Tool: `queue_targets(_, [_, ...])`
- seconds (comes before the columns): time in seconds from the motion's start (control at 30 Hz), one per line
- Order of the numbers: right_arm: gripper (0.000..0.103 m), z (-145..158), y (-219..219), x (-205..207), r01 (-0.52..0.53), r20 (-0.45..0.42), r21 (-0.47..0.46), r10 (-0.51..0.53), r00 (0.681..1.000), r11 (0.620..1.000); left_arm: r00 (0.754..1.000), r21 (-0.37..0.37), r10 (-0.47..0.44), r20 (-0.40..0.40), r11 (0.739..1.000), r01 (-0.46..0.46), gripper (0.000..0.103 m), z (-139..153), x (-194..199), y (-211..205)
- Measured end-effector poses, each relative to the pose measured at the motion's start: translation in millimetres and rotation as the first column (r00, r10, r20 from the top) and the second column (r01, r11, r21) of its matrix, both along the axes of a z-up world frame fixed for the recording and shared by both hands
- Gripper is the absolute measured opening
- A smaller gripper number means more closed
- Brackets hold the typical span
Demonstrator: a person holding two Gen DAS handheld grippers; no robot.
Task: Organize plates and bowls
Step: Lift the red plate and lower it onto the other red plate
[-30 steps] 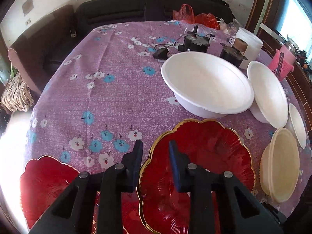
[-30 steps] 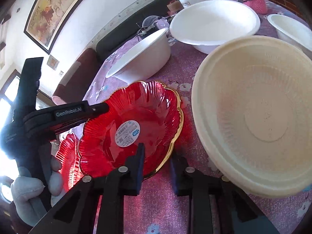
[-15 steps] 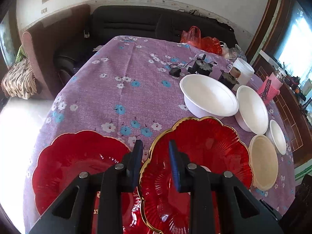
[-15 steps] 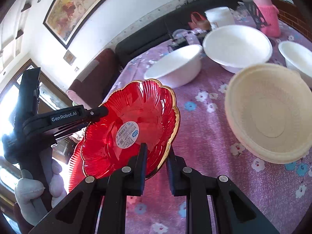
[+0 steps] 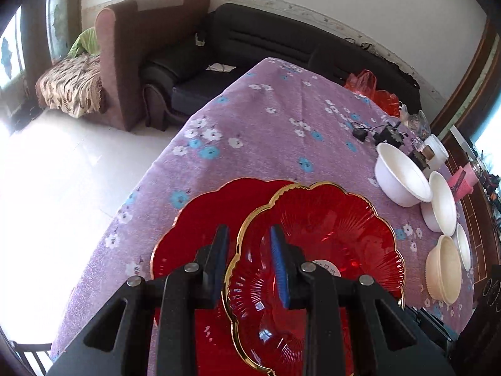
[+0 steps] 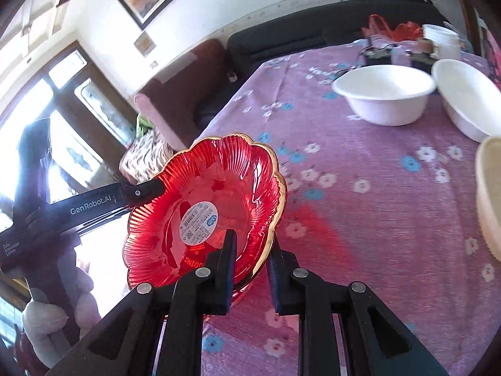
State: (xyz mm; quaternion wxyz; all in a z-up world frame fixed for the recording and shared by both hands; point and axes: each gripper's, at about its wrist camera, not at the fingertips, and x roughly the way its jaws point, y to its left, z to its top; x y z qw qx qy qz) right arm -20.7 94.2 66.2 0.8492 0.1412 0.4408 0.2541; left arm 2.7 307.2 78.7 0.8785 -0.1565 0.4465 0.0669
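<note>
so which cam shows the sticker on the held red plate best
The right wrist view. There the round white sticker faces the camera, whole, in the middle of the lifted red plate, with barcode lines visible. In the left wrist view only a sliver of it peeks out past the left gripper, so little can be made out.
</note>
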Motion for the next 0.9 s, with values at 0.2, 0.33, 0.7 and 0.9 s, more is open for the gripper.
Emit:
queue_targets(0.2, [0.020, -21.6, 45.8, 15.0, -0.062, -0.016, -0.101, 0.060, 0.998, 0.993, 0.997, -0.037, 0.060, -0.044, 0.997, -0.062, 0.026, -32.1, 0.5, 27.9])
queue_targets(0.33, [0.020, -28.3, 53.7, 18.0, -0.059, 0.007, -0.155, 0.061, 0.998, 0.986, 0.998, -0.044, 0.060, -0.014, 0.997, -0.061, 0.032, -33.9, -1.5, 26.7])
queue_targets(0.7, [0.029, -27.7, 55.0, 19.7, -0.064, 0.016, -0.173, 0.068, 0.998, 0.983, 0.995, -0.042, 0.065, 0.072, 0.997, -0.062, 0.061, -15.4, -18.7, 21.2])
queue_targets(0.9, [0.030, -17.5, 40.2, 3.7, -0.041, 0.087, -0.153, 0.055, 0.995, 0.987, 0.982, -0.033, 0.120, 0.146, 0.993, -0.117, 0.066, 14.3, -47.8, 23.8])
